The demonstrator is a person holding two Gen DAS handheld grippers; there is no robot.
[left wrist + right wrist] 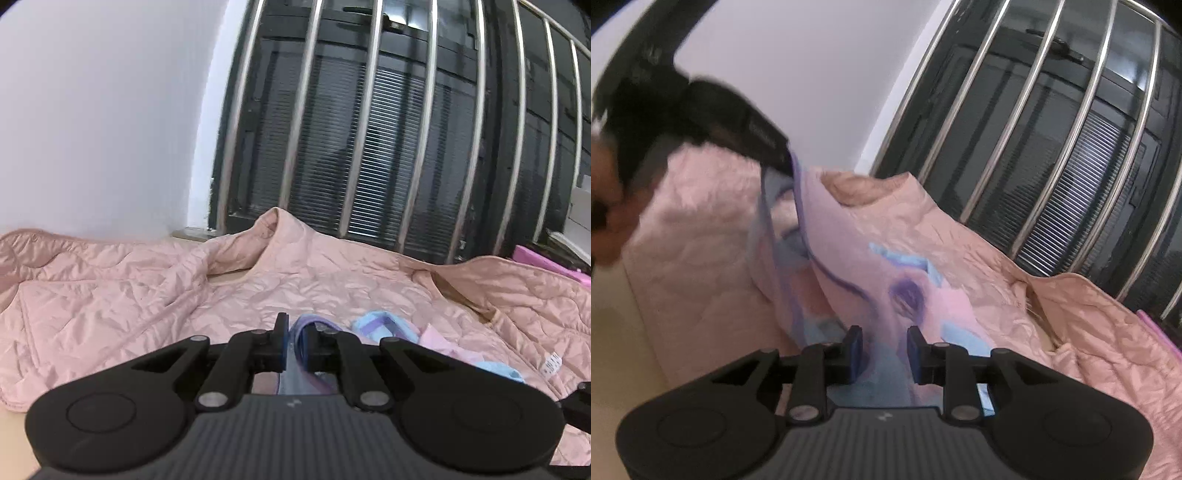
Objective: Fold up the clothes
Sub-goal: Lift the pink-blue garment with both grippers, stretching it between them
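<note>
The left gripper (295, 345) has its fingers pressed together on an edge of the pastel garment (871, 273), lifting that edge above the quilted pink jacket (122, 295), which lies spread across the worktop towards its far edge by the barred window (369, 129). The right gripper (884, 350) stands with fingers spread, cloth lying between them but not pinched. With only one corner held, the garment may swing, twist or bunch; if the right fingers close on a stray fold, the crease would likely come out crooked.
</note>
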